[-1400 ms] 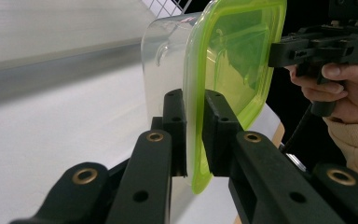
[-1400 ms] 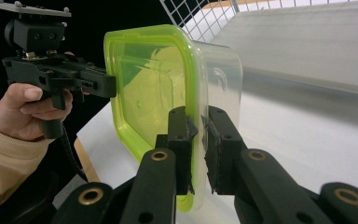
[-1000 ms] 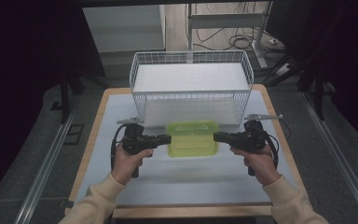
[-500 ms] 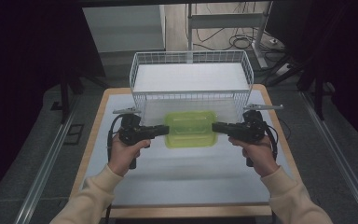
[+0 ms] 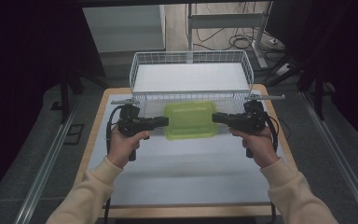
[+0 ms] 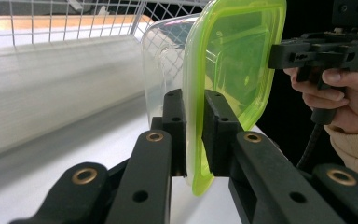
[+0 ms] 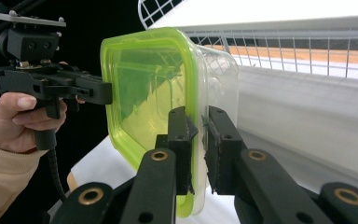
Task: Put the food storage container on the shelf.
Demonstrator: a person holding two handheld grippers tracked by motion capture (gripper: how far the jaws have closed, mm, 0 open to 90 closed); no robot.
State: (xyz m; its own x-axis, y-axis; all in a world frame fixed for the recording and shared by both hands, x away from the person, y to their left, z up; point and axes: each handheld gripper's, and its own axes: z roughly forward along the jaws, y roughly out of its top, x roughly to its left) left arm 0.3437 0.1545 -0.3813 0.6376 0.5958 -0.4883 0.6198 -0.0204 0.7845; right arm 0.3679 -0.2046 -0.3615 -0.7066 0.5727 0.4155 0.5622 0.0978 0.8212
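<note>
container [image 5: 190,119]: now up higher and further forward, right against the wire basket [image 5: 191,78]
left gripper [image 5: 161,122] / right gripper [image 5: 218,117]: both moved up and forward with it

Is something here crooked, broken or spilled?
Nothing stands out. The clear plastic container with the green lid is held level, the left gripper and right gripper clamping its opposite ends, before the white wire basket.
</note>
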